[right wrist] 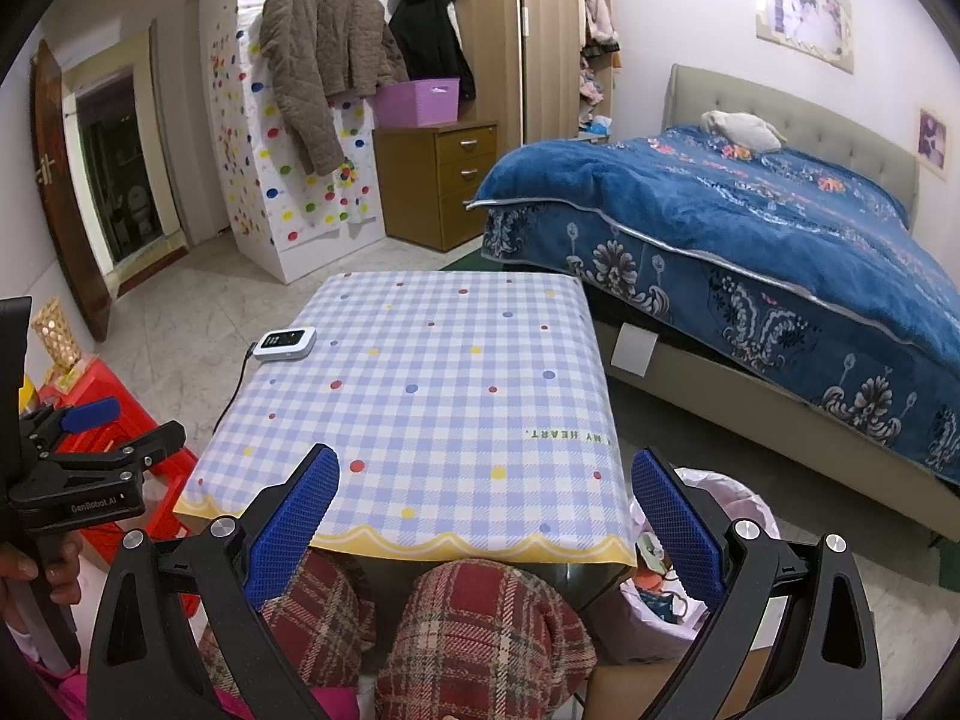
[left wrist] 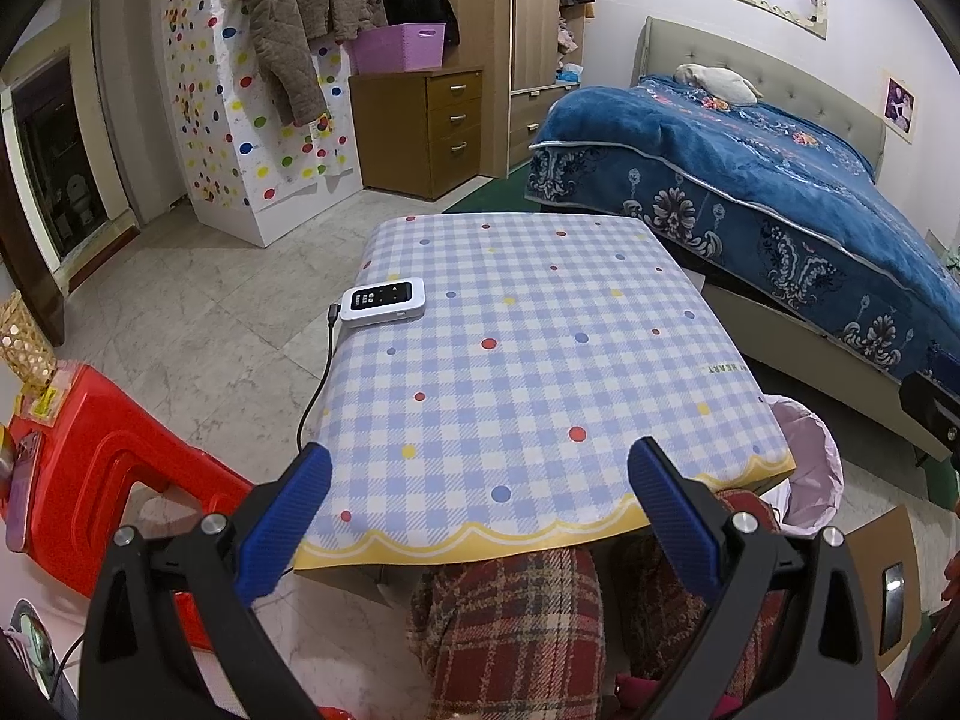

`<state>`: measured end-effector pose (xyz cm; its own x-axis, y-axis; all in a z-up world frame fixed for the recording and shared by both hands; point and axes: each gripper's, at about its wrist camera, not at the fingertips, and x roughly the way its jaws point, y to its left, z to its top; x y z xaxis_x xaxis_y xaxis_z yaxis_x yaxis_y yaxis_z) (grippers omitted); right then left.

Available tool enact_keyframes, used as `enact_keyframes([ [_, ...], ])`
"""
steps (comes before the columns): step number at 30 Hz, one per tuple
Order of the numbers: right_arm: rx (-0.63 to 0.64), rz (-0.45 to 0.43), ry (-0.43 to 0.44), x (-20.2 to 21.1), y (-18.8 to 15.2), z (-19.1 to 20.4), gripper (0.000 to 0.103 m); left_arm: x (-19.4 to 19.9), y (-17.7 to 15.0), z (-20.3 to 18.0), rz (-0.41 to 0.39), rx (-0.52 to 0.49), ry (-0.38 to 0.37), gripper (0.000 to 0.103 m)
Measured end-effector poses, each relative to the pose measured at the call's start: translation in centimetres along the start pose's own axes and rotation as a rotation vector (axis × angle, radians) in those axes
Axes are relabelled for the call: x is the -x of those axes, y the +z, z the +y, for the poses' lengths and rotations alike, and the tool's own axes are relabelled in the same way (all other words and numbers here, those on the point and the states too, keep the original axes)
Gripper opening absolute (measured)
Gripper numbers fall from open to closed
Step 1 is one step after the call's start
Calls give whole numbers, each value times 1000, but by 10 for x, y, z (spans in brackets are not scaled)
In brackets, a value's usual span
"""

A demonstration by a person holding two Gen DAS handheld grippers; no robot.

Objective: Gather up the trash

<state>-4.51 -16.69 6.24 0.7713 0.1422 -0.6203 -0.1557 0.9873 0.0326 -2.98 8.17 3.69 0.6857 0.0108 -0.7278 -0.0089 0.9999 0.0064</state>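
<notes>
Left wrist view: left tongs (left wrist: 480,480) and right tongs (right wrist: 486,486) gape empty over the checked counter (left wrist: 540,360); no trash visible there, only a corded device (left wrist: 384,300); mistaken grab risk; lined bin (right wrist: 720,516) at right.

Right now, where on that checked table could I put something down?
Nearly anywhere: the checked tablecloth lies bare from its scalloped near edge to the far edge by the bed. Only the left edge holds a small white device with its cable.
</notes>
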Motion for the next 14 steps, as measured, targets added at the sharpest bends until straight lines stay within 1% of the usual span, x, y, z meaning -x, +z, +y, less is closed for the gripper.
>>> enact_keyframes([
  [4, -16, -2, -1, -6, -5, -7, 96, 0, 0, -1, -12, -2, -16, 96],
  [7, -28, -13, -27, -14, -12, -20, 96, -2, 1, -6, -18, -26, -31, 96],
  [8, -37, -14, -35, -17, -15, -27, 96, -4, 2, -7, -17, -31, -33, 96],
  [11, -96, 20, -66, -33, -35, -61, 96, -11, 3, -13, -18, -36, -49, 96],
  [13, -140, 53, -95, -45, -58, -91, 96, -15, 1, -18, -29, -44, -71, 96],
  [14, -140, 53, -95, -45, -58, -91, 96, -17, 1, -21, -36, -49, -83, 96],
])
